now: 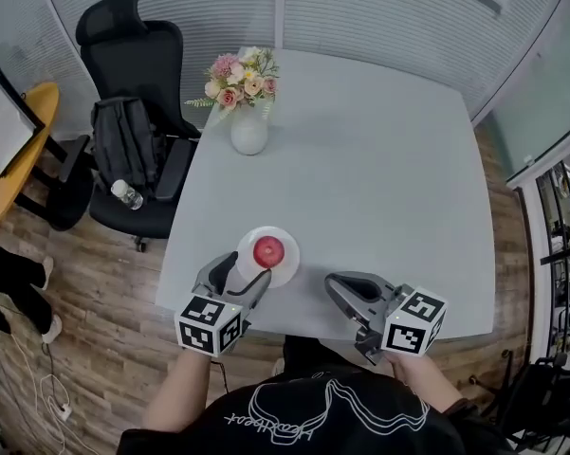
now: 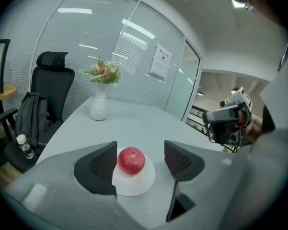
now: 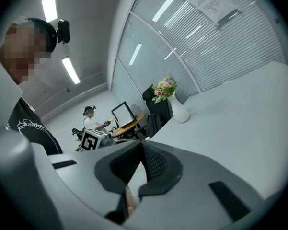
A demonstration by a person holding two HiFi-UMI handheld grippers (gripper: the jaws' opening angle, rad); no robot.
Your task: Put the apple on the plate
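Note:
A red apple point(image 1: 268, 251) rests on a small white plate point(image 1: 286, 269) near the front edge of the grey table point(image 1: 379, 178). My left gripper point(image 1: 244, 271) is open just short of the plate. In the left gripper view the apple point(image 2: 131, 160) stands on the plate point(image 2: 134, 185) in the gap between the fingertips, nearer the left one, with my left gripper point(image 2: 140, 159) gripping nothing. My right gripper point(image 1: 336, 288) lies to the right of the plate, apart from it. The right gripper view shows my right gripper point(image 3: 143, 159) shut and empty.
A white vase of flowers point(image 1: 248, 129) stands at the table's far left. A black office chair point(image 1: 123, 55) with a backpack point(image 1: 123, 145) and a water bottle point(image 1: 126, 193) is beside the table's left edge. A yellow round table point(image 1: 19, 150) lies further left.

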